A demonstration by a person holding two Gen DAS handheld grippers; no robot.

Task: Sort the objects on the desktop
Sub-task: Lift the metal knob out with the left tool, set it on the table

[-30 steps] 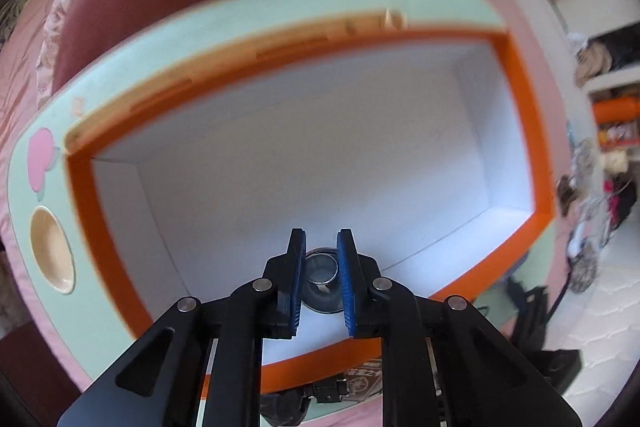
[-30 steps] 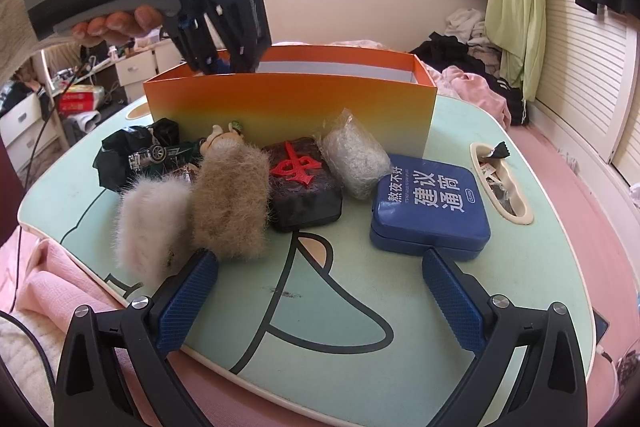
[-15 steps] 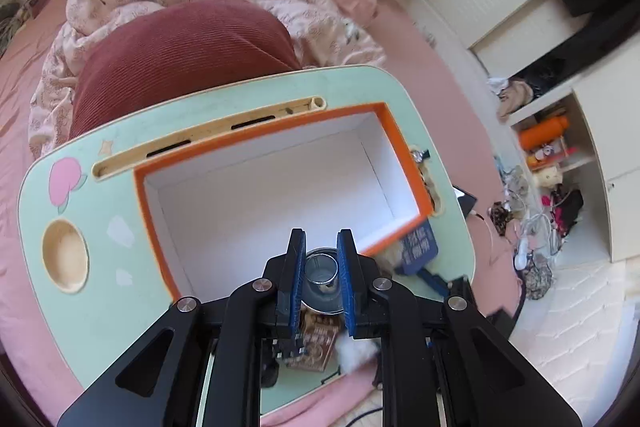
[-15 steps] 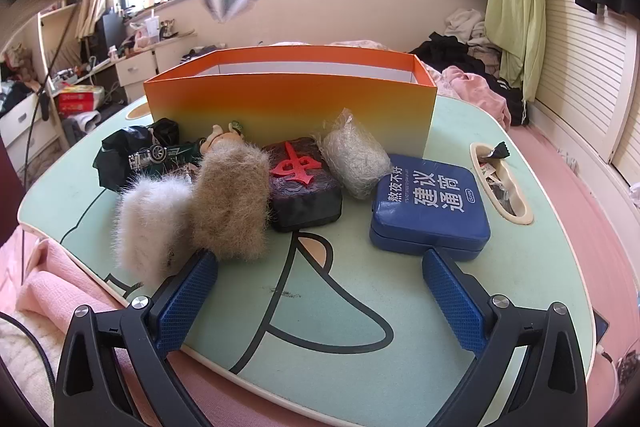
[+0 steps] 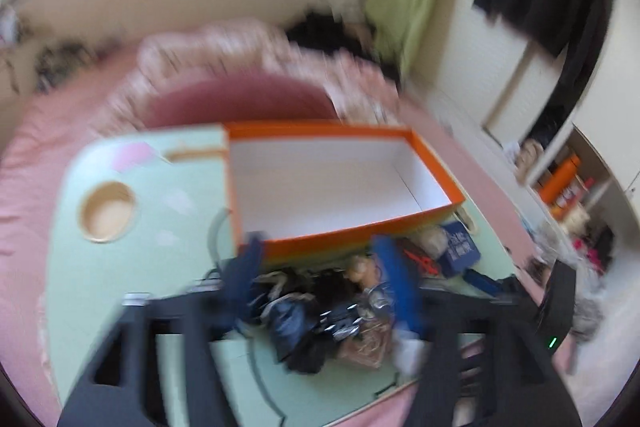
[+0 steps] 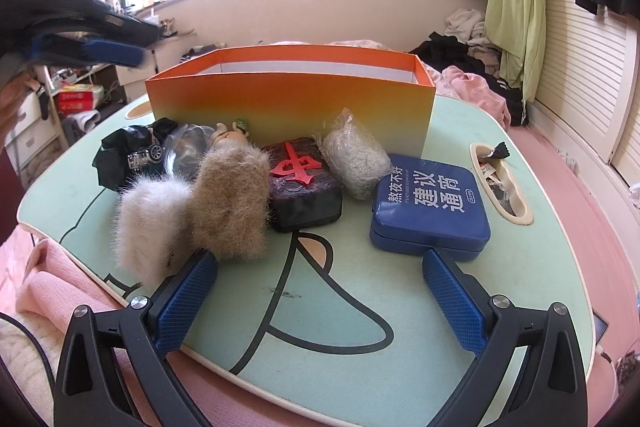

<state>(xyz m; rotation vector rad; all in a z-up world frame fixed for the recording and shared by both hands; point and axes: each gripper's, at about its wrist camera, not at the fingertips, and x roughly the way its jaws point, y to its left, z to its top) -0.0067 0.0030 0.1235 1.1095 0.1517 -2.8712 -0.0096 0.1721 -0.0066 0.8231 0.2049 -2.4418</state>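
Our right gripper (image 6: 320,301) hovers low over the near edge of the mint-green table (image 6: 400,307), its fingers (image 6: 186,301) spread wide with nothing between them; just past the left finger lie a white fur tuft (image 6: 150,223) and a tan fur tuft (image 6: 230,203) touching each other; just past the right finger sits a blue case (image 6: 430,207); between these, farther ahead, we see a black block with a red character (image 6: 306,183) and a clear bag of silvery stuff (image 6: 354,159); beyond them stands the orange box (image 6: 292,103). Our left gripper (image 5: 320,283), blurred, is opening its fingers (image 5: 394,283) above a black clutter (image 5: 304,315), nothing clearly gripped; the box's white inside looks bare ahead.
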